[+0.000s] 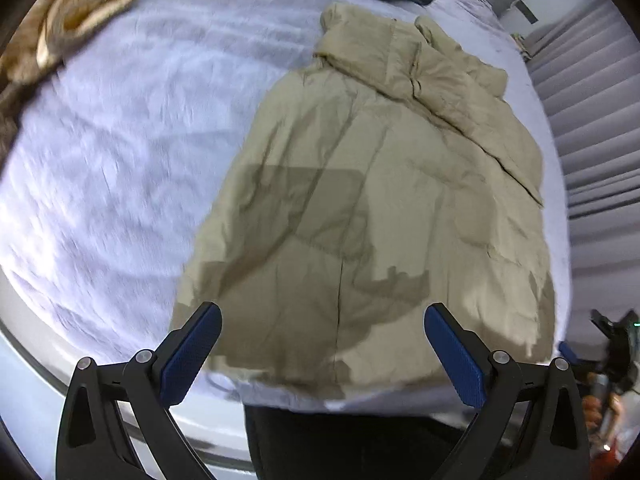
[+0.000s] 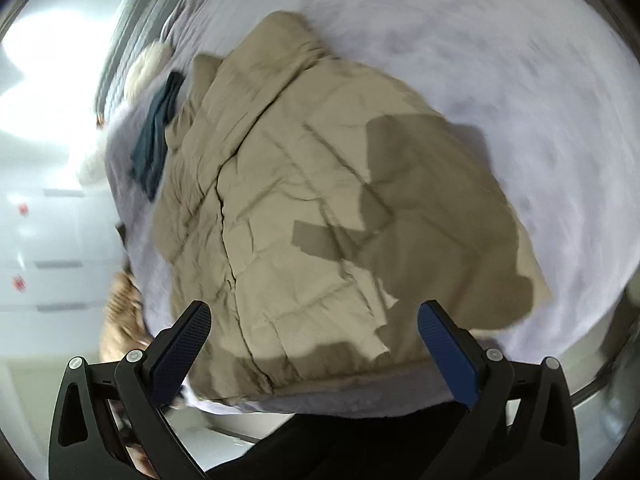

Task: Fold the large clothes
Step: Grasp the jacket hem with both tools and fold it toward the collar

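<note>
Left wrist view: the khaki padded jacket [image 1: 368,200] lies spread on the lilac bed [image 1: 120,140], running from 6 o'clock up to 1 o'clock beyond the left tongs [image 1: 322,312], which gape released above its hem. Right wrist view: the right tongs [image 2: 314,312] gape released too, nothing between them, with the jacket [image 2: 320,208] ahead at 12 o'clock.

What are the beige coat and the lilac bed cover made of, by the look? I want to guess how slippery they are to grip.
The beige coat looks like a thin, smooth woven shell, probably synthetic, over padding: sharp creases, stitched panels, a faint sheen. The lilac bed cover looks like matte soft cloth, perhaps cotton, with fine wrinkles and no shine; motion blur leaves its weave unclear.
</note>
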A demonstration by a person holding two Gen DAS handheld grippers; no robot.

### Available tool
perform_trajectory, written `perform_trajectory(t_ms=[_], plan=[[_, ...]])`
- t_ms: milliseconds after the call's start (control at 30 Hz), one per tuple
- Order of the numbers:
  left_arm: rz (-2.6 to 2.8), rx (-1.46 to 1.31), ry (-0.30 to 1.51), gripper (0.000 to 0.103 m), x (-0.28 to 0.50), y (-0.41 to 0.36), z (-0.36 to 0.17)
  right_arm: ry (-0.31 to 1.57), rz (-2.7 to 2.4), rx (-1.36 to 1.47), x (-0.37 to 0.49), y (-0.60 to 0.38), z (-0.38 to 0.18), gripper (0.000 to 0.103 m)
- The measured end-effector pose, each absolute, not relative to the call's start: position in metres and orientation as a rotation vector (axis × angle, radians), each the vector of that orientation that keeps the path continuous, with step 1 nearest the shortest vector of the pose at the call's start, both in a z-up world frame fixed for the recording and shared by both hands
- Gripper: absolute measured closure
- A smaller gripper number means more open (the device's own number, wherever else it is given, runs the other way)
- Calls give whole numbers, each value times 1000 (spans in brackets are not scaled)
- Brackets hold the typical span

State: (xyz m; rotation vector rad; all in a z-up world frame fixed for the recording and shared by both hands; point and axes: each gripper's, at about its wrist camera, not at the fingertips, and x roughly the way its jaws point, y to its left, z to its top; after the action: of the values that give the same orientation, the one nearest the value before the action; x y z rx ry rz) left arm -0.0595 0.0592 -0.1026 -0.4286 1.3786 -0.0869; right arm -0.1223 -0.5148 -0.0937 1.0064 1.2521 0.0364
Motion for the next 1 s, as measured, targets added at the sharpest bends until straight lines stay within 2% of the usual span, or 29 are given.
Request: perform_trajectory(t_ms=[267, 433, 833, 1000], plan=[[-118, -464, 1460, 1, -96, 73, -122, 1270, -32, 1156, -171, -534, -125, 0], [-127, -562, 1503, 1, -100, 69, -157, 1289, -53, 1280, -185, -537, -154, 0], [-126, -740, 1453, 1, -82, 63, -178, 1293, 19, 1352, -163, -519, -185, 0], [-166, -722, 1448, 2, -78, 49, -172, 1300, 45, 1397, -153, -507, -199, 0]])
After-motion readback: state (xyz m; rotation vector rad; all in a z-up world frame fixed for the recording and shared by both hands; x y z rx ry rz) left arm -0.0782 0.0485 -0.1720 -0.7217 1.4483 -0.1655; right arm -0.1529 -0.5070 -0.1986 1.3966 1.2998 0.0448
